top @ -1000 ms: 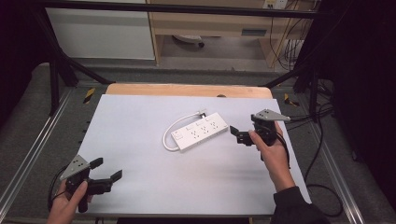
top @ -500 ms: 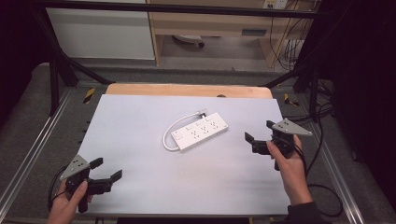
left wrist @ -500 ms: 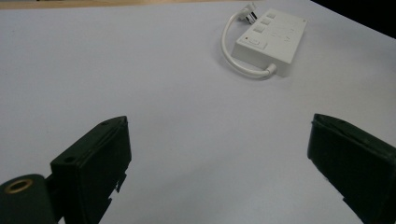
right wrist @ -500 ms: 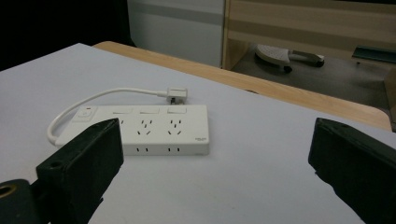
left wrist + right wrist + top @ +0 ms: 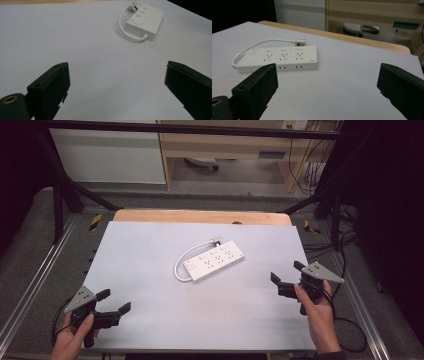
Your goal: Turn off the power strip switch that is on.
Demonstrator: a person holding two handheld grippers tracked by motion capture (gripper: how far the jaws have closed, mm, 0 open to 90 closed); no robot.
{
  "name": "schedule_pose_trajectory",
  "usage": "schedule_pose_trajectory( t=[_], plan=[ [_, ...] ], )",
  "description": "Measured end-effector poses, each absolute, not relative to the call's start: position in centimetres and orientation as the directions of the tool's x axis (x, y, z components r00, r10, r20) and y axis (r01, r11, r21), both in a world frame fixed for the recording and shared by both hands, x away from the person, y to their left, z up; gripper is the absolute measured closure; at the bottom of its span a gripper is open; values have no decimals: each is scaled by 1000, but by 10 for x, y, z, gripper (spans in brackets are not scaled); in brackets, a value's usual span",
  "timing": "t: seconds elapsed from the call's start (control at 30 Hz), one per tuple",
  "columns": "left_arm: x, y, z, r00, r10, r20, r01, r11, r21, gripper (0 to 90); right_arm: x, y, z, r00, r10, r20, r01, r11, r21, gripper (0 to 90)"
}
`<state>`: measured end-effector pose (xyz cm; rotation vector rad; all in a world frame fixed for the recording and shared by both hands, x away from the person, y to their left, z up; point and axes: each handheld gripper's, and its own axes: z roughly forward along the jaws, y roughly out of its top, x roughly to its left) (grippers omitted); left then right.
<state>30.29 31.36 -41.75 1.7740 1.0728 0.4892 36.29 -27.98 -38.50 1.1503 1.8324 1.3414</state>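
The power strip (image 5: 214, 262) lies flat on the surface (image 5: 150, 245), around its middle and slightly toward the far edge. The strip's cord (image 5: 187, 256) loops along its left end and far side. The left claw (image 5: 114, 301) sits well apart from the power strip, toward its near left, by the surface's near corner. The right claw (image 5: 286, 274) sits to the power strip's right and slightly nearer, close to the surface's right edge.

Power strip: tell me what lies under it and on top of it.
The white rectangular power strip lies flat on the pale grey table surface. Nothing is plugged into its sockets; its own white cord curls beside it. Its underside is hidden.
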Motion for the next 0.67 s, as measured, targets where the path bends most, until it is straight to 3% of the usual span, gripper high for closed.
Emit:
schedule_pose_trajectory(
  t=[0.43,0.67],
  plan=[
    [303,313,-418,534,835,-135,448,-143,883,61,368,-263,-427,-484,874,44,366,156,917,36],
    [303,313,-418,535,834,-134,448,-145,882,61,374,-239,-445,-546,837,29,425,247,871,30]
  ],
)
